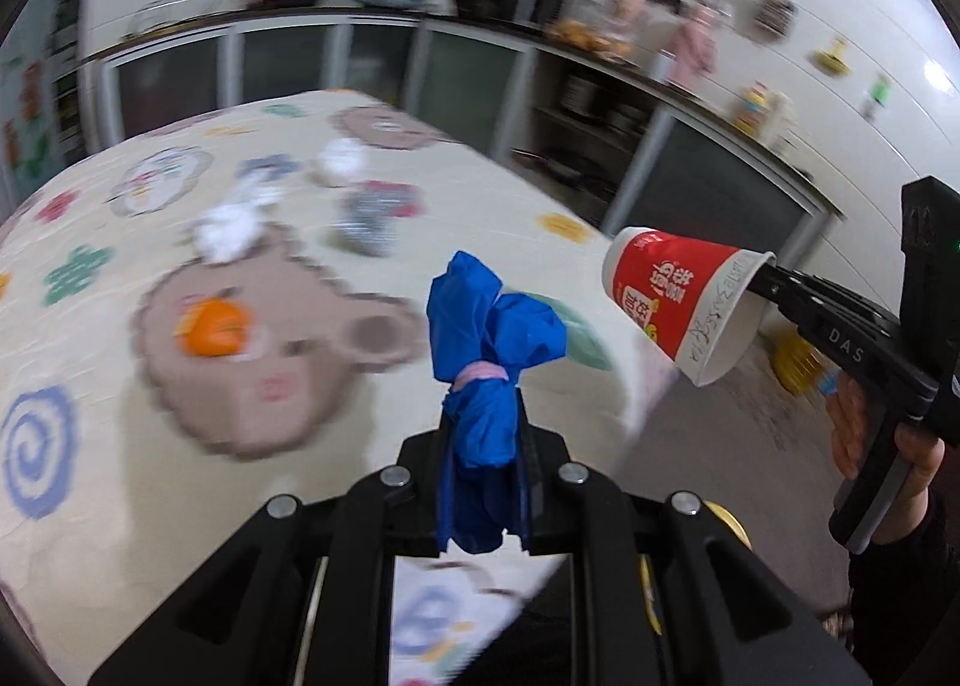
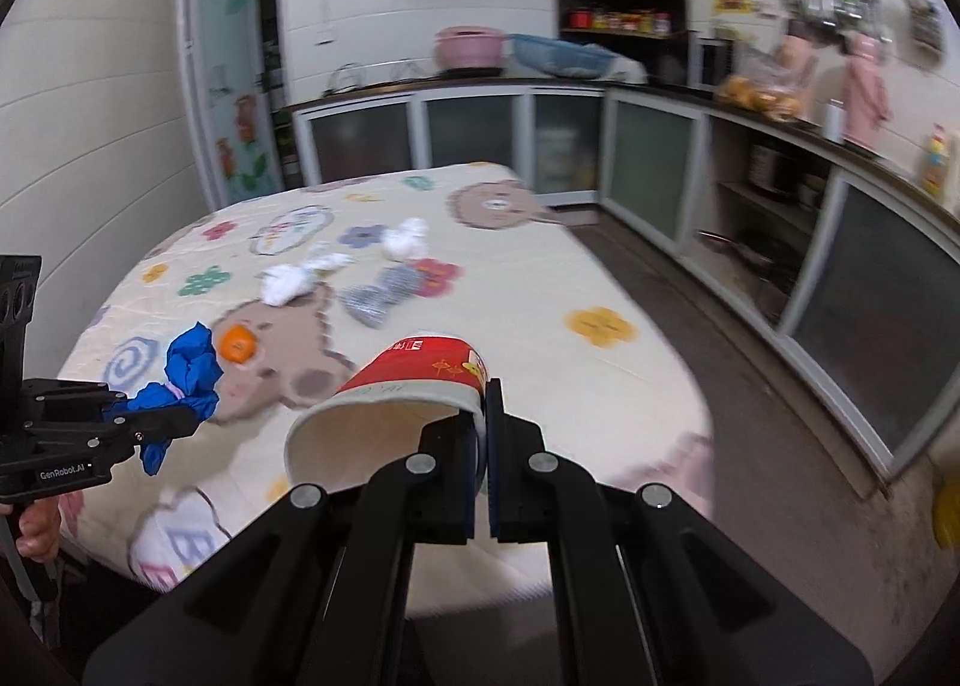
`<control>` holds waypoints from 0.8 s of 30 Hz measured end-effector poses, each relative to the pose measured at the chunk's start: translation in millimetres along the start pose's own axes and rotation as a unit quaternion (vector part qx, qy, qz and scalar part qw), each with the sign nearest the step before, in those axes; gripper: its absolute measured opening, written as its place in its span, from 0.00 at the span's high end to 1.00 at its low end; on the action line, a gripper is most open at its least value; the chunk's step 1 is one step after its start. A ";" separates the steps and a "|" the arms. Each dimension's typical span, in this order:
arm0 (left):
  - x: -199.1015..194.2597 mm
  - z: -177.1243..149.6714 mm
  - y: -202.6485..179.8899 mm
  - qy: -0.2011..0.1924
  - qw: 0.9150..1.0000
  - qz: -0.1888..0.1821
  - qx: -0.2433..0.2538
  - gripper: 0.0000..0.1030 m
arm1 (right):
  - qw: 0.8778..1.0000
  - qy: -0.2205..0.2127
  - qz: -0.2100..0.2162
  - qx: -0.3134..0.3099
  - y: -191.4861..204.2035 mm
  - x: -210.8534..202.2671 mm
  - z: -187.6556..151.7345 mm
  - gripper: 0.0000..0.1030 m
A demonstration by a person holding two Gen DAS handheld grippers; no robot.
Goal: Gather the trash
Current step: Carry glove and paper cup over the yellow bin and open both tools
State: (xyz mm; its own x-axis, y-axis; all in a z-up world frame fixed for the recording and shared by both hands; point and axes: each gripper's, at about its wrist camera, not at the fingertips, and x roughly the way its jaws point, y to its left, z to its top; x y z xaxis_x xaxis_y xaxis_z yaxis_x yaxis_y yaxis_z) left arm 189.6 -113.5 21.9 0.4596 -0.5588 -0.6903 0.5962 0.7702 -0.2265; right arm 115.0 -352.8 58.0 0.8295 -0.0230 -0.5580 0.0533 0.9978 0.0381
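The left tongs (image 1: 483, 434) pinch a crumpled blue plastic bag (image 1: 489, 326) tied with a pink band, its long axis running away from the camera. The right tongs (image 2: 483, 416), marked "DAS", are clamped on the rim wall of a red and white paper cup (image 2: 396, 404) lying tilted, mouth toward the tongs. Both hang above the cartoon-bear tabletop (image 2: 600, 398). Farther on lie an orange scrap (image 2: 235, 343), a grey crumpled wrapper (image 2: 378, 296) and white tissue wads (image 2: 288, 279).

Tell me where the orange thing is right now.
The orange thing lies on the table, on the bear's face printed on the cloth, left of centre in both views, nearer than the white paper wads and just beyond the blue bag.
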 end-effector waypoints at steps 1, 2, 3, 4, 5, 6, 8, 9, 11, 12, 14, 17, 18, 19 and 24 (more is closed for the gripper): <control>3.7 -0.8 -9.8 0.003 1.000 -0.007 0.010 0.87 | 1.000 -0.001 -0.010 0.006 -9.5 -8.8 -6.5 0.98; 10.1 -2.1 -25.8 0.010 0.999 -0.019 0.027 0.87 | 1.000 -0.001 -0.024 0.011 -21.1 -20.1 -14.8 0.98; 14.4 -2.8 -36.9 0.016 0.999 -0.028 0.038 0.87 | 0.999 -0.002 -0.037 0.015 -29.7 -29.3 -21.7 0.98; 19.9 -3.9 -51.4 0.022 0.998 -0.040 0.052 0.87 | 0.999 -0.002 -0.049 0.019 -38.2 -37.9 -28.2 0.98; 24.9 -5.6 -65.4 0.028 0.996 -0.052 0.065 0.87 | 0.998 0.000 -0.060 0.024 -47.9 -47.0 -35.8 0.98; 29.0 -7.1 -77.9 0.034 0.995 -0.062 0.077 0.87 | 0.997 0.002 -0.071 0.031 -57.8 -56.2 -44.0 0.98; 38.5 -12.2 -107.5 0.047 0.990 -0.083 0.103 0.87 | 0.995 0.005 -0.095 0.044 -73.8 -74.2 -60.6 0.98; 43.2 -15.4 -122.8 0.054 0.987 -0.096 0.117 0.87 | 0.993 0.008 -0.103 0.052 -81.6 -82.2 -69.0 0.98; 49.9 -20.7 -144.9 0.064 0.982 -0.110 0.137 0.87 | 0.990 0.014 -0.120 0.067 -97.4 -98.0 -87.9 0.98; 53.3 -23.6 -155.6 0.070 0.980 -0.118 0.147 0.87 | 0.989 0.018 -0.129 0.073 -103.6 -105.2 -97.4 0.98; 60.7 -31.9 -178.0 0.083 0.973 -0.135 0.165 0.87 | 0.985 0.024 -0.149 0.085 -114.5 -119.1 -116.8 0.98; 69.8 -42.2 -203.3 0.100 0.966 -0.154 0.185 0.87 | 0.978 0.035 -0.170 0.116 -131.2 -140.6 -146.5 0.98; 73.3 -45.9 -211.1 0.105 0.963 -0.158 0.190 0.87 | 0.975 0.039 -0.177 0.126 -136.3 -148.7 -157.4 0.98; 76.5 -49.4 -218.9 0.110 0.961 -0.163 0.196 0.87 | 0.973 0.041 -0.183 0.131 -138.9 -152.8 -162.8 0.98; 94.8 -71.9 -259.9 0.147 0.944 -0.188 0.229 0.87 | 0.959 0.071 -0.215 0.171 -158.9 -176.1 -209.8 0.98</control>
State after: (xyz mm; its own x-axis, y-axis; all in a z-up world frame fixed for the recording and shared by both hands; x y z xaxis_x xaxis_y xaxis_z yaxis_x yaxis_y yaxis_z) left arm 30.8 -344.5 -34.0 -0.0042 -0.6045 -0.7966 0.9339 0.2823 -0.2192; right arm -156.3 -494.4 -23.8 0.6081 -0.3946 -0.6889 0.5729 0.8188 0.0367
